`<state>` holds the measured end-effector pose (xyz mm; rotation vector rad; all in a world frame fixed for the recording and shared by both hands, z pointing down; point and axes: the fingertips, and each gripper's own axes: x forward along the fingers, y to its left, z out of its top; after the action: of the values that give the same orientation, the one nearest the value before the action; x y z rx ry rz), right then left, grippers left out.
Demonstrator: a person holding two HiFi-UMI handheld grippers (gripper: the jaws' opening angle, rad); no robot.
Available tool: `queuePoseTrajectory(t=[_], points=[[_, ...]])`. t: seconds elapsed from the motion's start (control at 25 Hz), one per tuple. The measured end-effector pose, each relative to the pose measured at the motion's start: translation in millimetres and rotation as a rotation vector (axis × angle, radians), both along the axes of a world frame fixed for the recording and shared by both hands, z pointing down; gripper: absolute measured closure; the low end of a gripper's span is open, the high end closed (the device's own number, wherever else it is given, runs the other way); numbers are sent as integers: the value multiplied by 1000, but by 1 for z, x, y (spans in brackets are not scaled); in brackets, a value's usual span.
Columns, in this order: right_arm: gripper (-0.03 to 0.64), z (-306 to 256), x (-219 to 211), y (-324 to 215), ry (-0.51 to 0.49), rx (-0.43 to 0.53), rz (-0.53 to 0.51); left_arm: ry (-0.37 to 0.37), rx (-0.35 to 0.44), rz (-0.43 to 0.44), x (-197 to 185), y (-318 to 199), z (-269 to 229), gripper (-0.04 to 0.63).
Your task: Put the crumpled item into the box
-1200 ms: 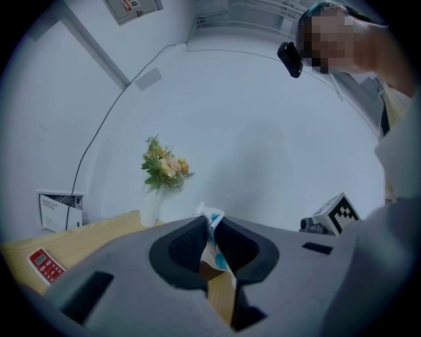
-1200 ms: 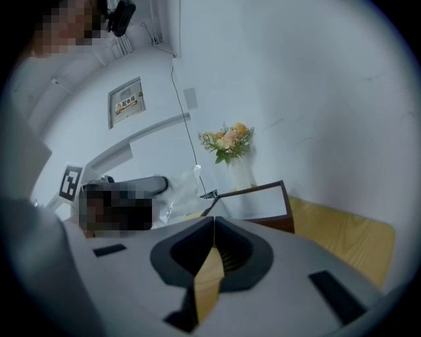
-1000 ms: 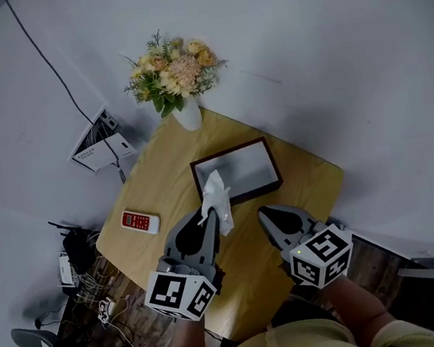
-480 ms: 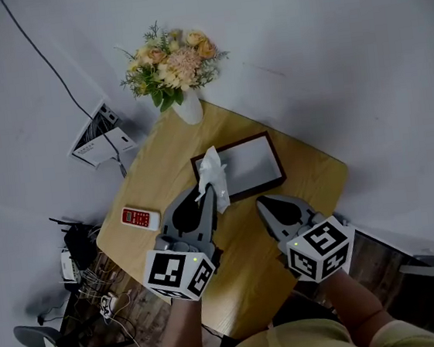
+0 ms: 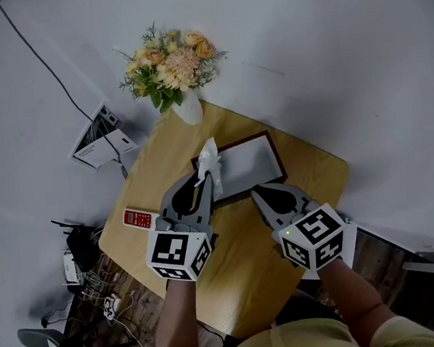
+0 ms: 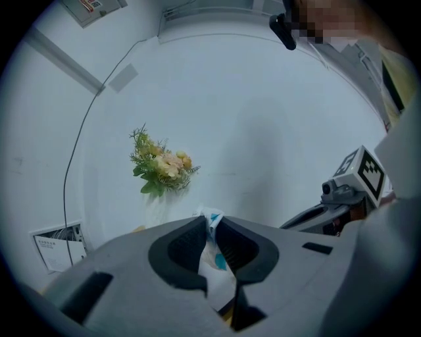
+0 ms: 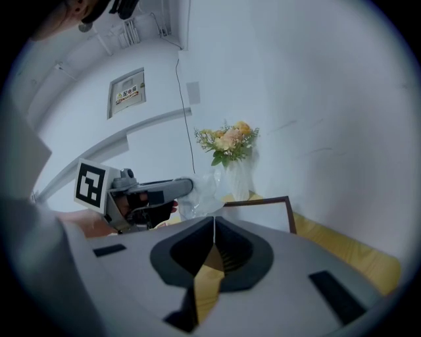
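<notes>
The crumpled item is a white tissue (image 5: 208, 158) with a blue mark, and my left gripper (image 5: 206, 179) is shut on it. In the left gripper view the tissue (image 6: 212, 245) sits pinched between the dark jaws, its top sticking out past my left gripper (image 6: 212, 220). The tissue hangs over the left end of the shallow dark-framed box (image 5: 248, 161) with a white inside. My right gripper (image 5: 258, 193) is shut and empty, just in front of the box's near edge. The right gripper view shows the box (image 7: 262, 212) and the tissue (image 7: 201, 192) beyond my right gripper (image 7: 214, 222).
A white vase of flowers (image 5: 174, 66) stands at the table's far corner. A red remote (image 5: 138, 217) lies near the wooden table's (image 5: 244, 271) left edge. On the floor to the left are a white carton (image 5: 101, 139) and tangled cables (image 5: 83, 262).
My left gripper has carried the tissue forward, from in front of the box to over its left end. The right gripper has edged forward a little.
</notes>
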<state>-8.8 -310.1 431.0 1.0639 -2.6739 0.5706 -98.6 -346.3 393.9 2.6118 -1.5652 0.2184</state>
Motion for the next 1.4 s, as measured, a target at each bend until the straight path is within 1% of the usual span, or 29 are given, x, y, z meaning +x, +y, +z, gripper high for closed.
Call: queuePoseTrajectory(t=[0.2,0.4,0.44,0.48,0.52,0.56,0.64,0.72,0.8,0.92,1.0,1.04,1.28,1.4], points=[[586,-4,-4,-7,10,11,-1,-10,-25,8,-2,-5,11,537],[586,-4,-5,-6,7,8,2,23,-89,-14,-10,-10,26,535],[586,-3,-5,-6,6,7,4,32,-90,-27,-12,-11,27,505],[586,-3,-5,-5,5,7,6,39,-85,-40,-15,-10,27,449],[586,-4,-4,-5,4,9,8,43,-80,-51,-18,-9,27,416],[586,-4,-4,-5,3,11,11,42,-77,-59,-20,-8,27,405],[586,-6,-3,-3,3,14,17,38,-74,-68,-22,-3,26,405],[586,-7,-2,0,6,16,21,49,-65,-76,-24,5,23,405],[586,-8,-3,3,9,18,22,80,-59,-82,-25,12,19,417],[586,-9,-4,7,10,23,23,121,-60,-82,-28,22,17,478],[586,-11,-6,10,13,28,25,129,-60,-82,-31,28,14,526],[586,-12,-7,12,16,32,26,130,-61,-82,-32,32,13,536],[586,-18,-10,29,35,47,37,108,-82,-89,-35,57,11,560],[586,-22,-12,40,45,53,44,124,-106,-107,-40,73,11,563]])
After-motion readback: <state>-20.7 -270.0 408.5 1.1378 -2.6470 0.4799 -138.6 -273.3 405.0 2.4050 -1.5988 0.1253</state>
